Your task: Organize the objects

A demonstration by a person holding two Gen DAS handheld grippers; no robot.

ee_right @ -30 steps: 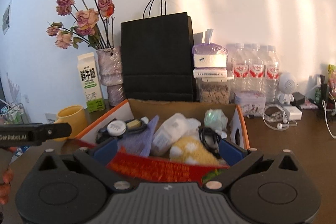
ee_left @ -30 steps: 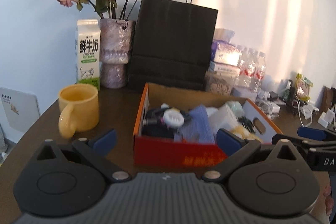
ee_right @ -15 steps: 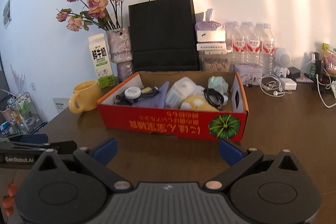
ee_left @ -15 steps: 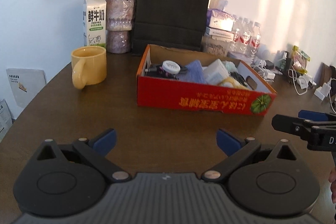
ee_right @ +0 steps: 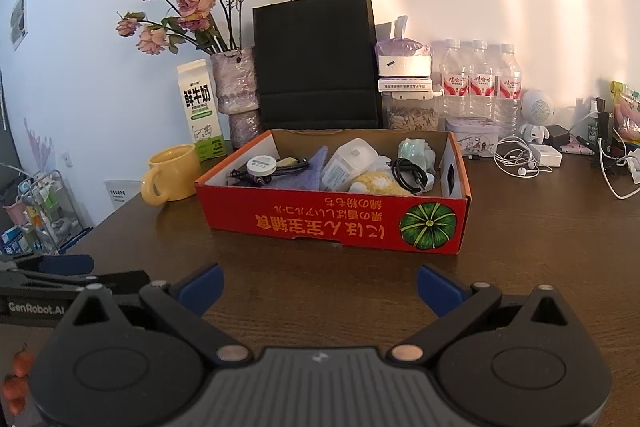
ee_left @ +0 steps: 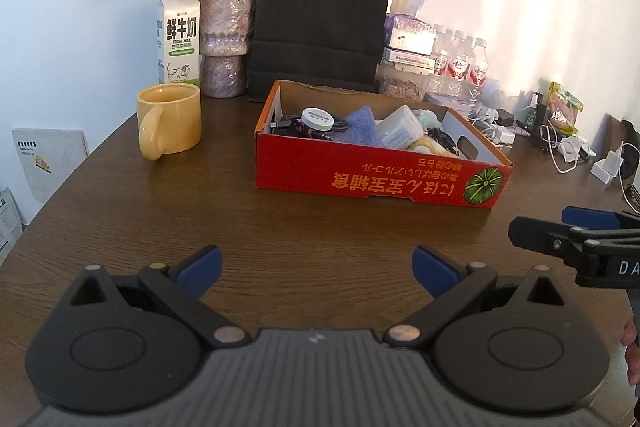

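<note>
Both tools [ee_left: 316,267] [ee_right: 318,287] empty, spread wide — red box [ee_right: 332,223] well beyond

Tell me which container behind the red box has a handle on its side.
The yellow mug, left of the red box; milk carton and vase have none.

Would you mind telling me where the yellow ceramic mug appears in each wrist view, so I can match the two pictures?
Left wrist view: the yellow ceramic mug stands left of centre, in front of the white milk carton, handle toward the camera.
Right wrist view: the mug sits at mid-left, just left of the box's corner.
Shared landmark: the red cardboard box with the green pumpkin print.
</note>
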